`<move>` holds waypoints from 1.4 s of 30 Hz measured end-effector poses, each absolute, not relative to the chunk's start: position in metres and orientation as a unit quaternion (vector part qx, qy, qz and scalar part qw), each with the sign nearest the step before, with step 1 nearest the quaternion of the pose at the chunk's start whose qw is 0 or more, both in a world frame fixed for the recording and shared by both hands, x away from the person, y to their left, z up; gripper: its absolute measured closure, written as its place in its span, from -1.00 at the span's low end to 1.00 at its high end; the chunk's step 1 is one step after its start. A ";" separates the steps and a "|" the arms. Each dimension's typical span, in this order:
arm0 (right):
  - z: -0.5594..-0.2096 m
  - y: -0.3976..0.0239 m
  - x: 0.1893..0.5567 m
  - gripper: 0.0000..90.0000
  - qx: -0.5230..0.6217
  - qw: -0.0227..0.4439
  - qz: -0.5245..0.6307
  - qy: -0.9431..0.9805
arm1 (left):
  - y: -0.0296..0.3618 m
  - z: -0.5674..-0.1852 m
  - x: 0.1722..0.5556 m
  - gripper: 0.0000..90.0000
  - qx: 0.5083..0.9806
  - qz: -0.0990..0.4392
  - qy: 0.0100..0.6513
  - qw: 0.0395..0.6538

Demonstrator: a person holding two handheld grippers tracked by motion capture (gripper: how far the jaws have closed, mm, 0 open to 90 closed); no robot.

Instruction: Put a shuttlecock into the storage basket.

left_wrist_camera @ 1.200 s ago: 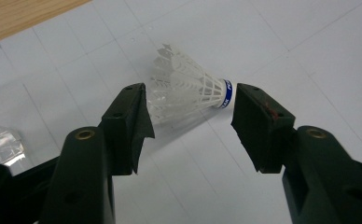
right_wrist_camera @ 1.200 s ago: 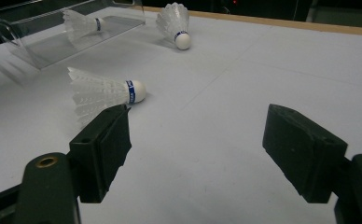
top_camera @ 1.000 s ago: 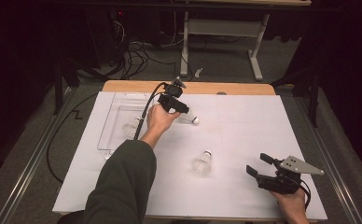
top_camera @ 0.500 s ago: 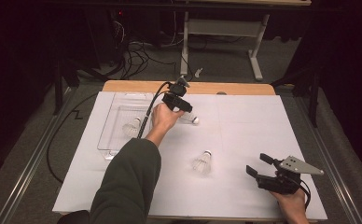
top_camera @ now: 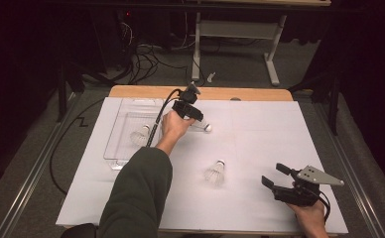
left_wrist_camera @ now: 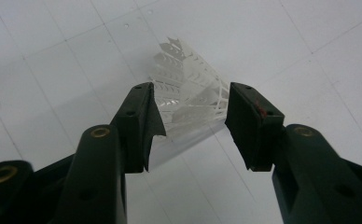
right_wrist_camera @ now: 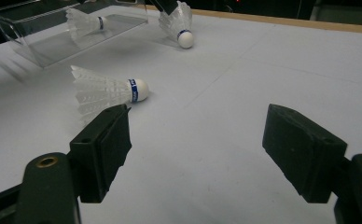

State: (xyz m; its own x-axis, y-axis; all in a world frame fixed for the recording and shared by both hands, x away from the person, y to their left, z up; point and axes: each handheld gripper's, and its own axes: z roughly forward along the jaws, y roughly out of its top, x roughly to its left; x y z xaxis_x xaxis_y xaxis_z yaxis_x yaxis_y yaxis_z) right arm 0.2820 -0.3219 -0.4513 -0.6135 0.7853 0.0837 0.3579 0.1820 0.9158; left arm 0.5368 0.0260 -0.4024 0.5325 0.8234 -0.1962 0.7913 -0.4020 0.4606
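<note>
One shuttlecock (top_camera: 141,134) already lies in the clear tray (top_camera: 115,148), beside the left gripper (top_camera: 196,117). That gripper's jaws straddle the feather skirt of a second shuttlecock (left_wrist_camera: 188,88); whether they pinch it cannot be told. A third shuttlecock (right_wrist_camera: 105,90) rests on the tabletop (top_camera: 260,129) just ahead of the right gripper (top_camera: 274,175), whose jaws stand wide apart. By appearances, two remain to be trayed.

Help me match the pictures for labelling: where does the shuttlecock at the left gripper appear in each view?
High view: the shuttlecock is upper centre, just right of the left gripper.
Left gripper view: its feathers sit mid-picture, between the two black jaws.
Right gripper view: top centre, with its cork on the table.
Shared landmark: the left gripper's black jaws at its feathers.
</note>
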 end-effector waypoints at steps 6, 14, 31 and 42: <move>-0.451 -0.322 0.282 -0.47 0.386 0.209 0.510 0.740 | 0.027 -0.406 0.538 0.23 0.837 0.025 0.483 0.255; -0.452 -0.322 0.282 -0.47 0.384 0.209 0.509 0.741 | 0.027 -0.408 0.538 0.41 0.841 0.016 0.477 0.254; -0.452 -0.322 0.283 -0.47 0.385 0.209 0.508 0.742 | 0.028 -0.405 0.535 0.84 0.849 0.017 0.461 0.258; -0.452 -0.322 0.283 -0.47 0.385 0.210 0.506 0.743 | 0.025 -0.400 0.530 0.99 0.854 0.014 0.448 0.264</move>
State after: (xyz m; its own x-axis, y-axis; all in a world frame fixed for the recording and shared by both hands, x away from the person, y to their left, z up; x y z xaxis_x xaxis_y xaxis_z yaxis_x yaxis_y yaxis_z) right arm 0.2830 -0.3215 -0.4519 -0.6158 0.7840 0.0776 0.3590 0.1916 0.9135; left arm 0.5302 0.0246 -0.3997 0.5983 0.7726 -0.2124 0.7578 -0.4596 0.4631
